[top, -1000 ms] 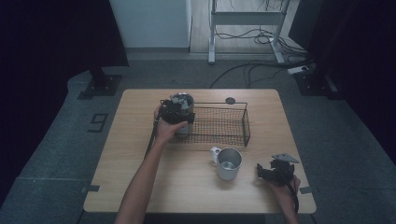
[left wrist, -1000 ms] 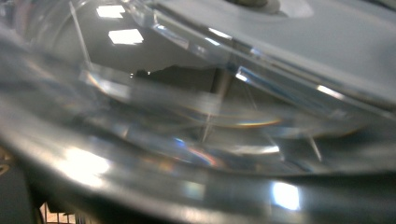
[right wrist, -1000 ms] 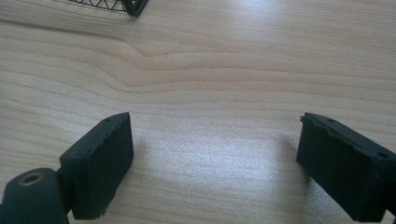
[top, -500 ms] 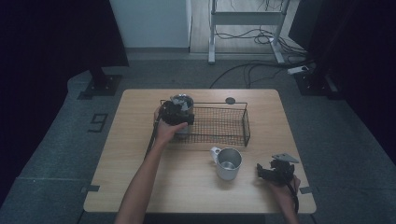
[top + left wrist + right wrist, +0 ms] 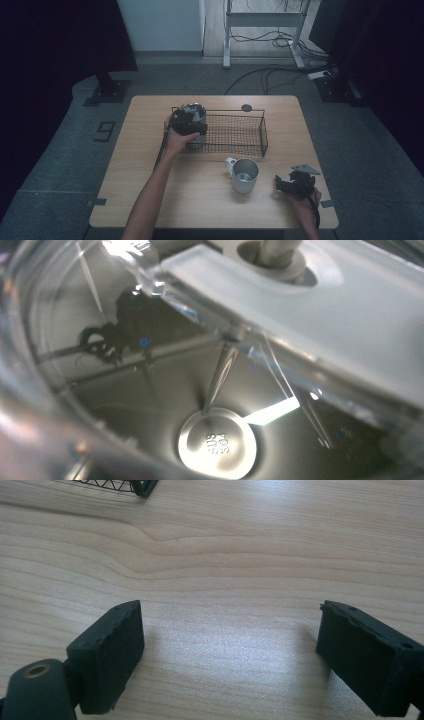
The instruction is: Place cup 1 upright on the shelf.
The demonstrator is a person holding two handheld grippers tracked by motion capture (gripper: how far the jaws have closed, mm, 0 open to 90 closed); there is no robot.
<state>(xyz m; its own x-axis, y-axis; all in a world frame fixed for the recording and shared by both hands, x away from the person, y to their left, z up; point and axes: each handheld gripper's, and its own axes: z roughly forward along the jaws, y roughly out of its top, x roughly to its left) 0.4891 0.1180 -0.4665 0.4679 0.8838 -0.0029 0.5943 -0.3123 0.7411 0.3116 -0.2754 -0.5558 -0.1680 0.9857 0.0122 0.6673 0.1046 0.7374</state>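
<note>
the left gripper (image 5: pixel 186 121) sits over a shiny steel cup (image 5: pixel 194 114) standing in the left end of the black wire-mesh basket (image 5: pixel 235 134); whether it pinches the rim cannot be told. its own camera peers into the cup, where the round base (image 5: pixel 218 448) is stamped "sus 304". a second metal mug with a handle (image 5: pixel 243 175) stands on the pale wooden table (image 5: pixel 140 165), between basket and right gripper (image 5: pixel 287 186). that gripper's jaws have just been closing, still parted with nothing between them.

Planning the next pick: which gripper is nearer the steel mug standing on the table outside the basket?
Right. The right gripper rests beside the mug; the left gripper is farther off, at the wire basket's left end.
</note>
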